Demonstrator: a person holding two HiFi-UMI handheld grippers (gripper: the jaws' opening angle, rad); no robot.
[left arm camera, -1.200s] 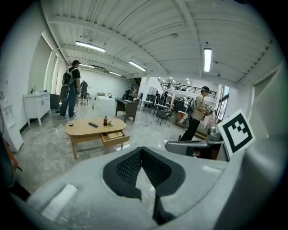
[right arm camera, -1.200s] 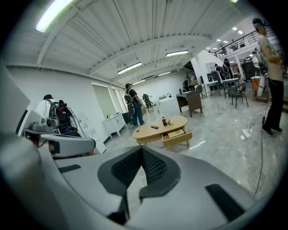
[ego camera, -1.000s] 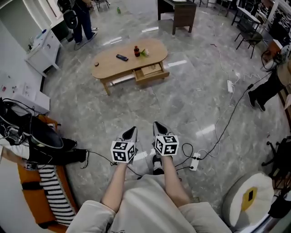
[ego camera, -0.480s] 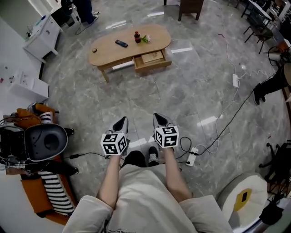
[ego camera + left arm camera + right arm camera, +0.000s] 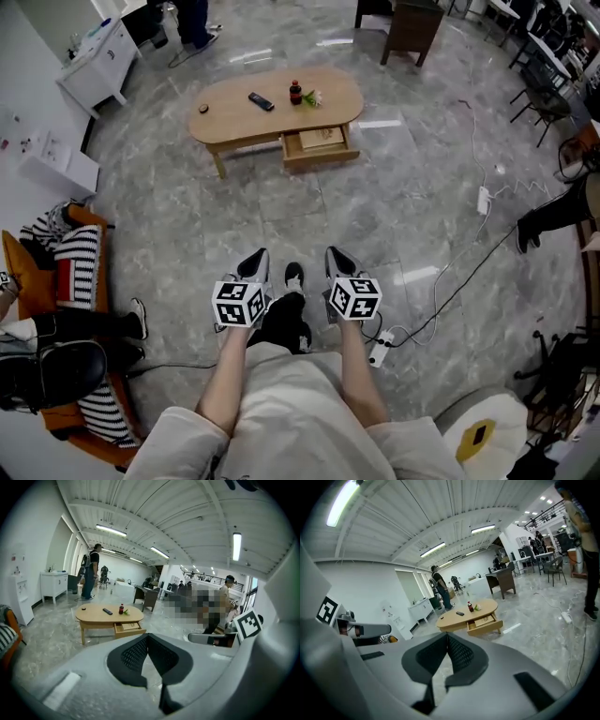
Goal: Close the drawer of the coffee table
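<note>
The drawer [image 5: 321, 142] is far off. The left gripper [image 5: 255, 261] and right gripper [image 5: 337, 258] sit side by side, jaws pressed together, empty. Well ahead of them it juts open from the coffee table [image 5: 234, 117]. Approach first, then push its front squarely with closed tips.

We saw a pale wooden coffee table [image 5: 234, 117] and matching drawer [image 5: 322, 141] on a grey marbled floor [image 5: 375, 216]. The left gripper [image 5: 256, 255] and right gripper [image 5: 337, 255] bore black-and-white square-patterned cubes. A black-and-white striped cloth [image 5: 77, 248] lay on an orange seat [image 5: 13, 272].
</note>
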